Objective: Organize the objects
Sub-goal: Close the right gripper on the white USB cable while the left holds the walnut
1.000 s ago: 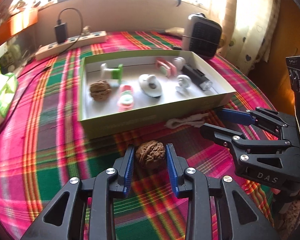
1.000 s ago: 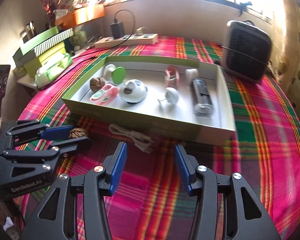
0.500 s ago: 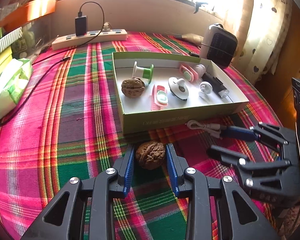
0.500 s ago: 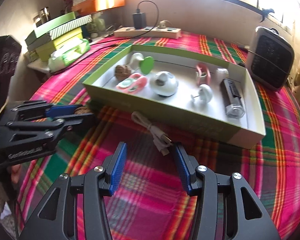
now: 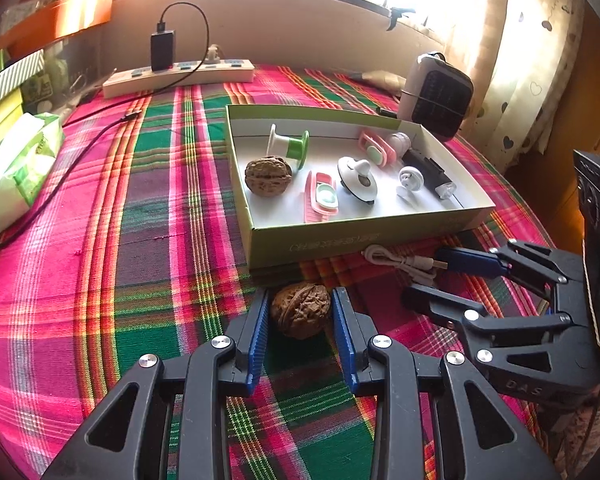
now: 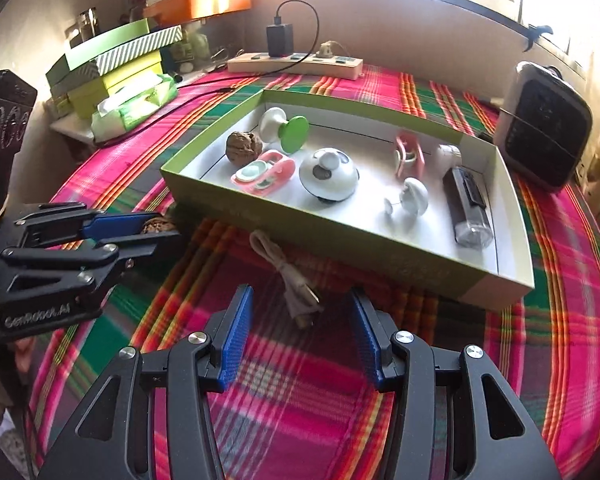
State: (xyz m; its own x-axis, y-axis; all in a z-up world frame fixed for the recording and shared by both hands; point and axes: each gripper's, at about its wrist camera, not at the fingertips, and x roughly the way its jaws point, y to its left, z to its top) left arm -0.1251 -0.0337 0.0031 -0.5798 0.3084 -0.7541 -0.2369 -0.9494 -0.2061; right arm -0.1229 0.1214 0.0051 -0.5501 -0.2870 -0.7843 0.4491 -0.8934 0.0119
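Note:
My left gripper (image 5: 300, 308) is shut on a brown walnut (image 5: 301, 310), held just in front of the green box (image 5: 363, 240); it also shows in the right wrist view (image 6: 156, 232). My right gripper (image 6: 300, 320) is open, its fingers on either side of the plug end of a white USB cable (image 6: 288, 276) that lies on the plaid cloth by the box's front wall (image 6: 339, 236). In the left wrist view the right gripper (image 5: 427, 276) reaches at the cable (image 5: 395, 260). The box holds a second walnut (image 5: 268, 176), a green spool (image 5: 292, 146) and several small gadgets.
A small black heater (image 6: 543, 136) stands right of the box. A power strip (image 5: 180, 74) with a charger lies at the back. A tissue pack (image 5: 16, 164) and stacked boxes (image 6: 116, 64) sit at the left. The round table's edge curves close in front.
Both grippers have shifted left relative to the box. The right gripper has closed in on the cable's plug end. The left still holds the walnut.

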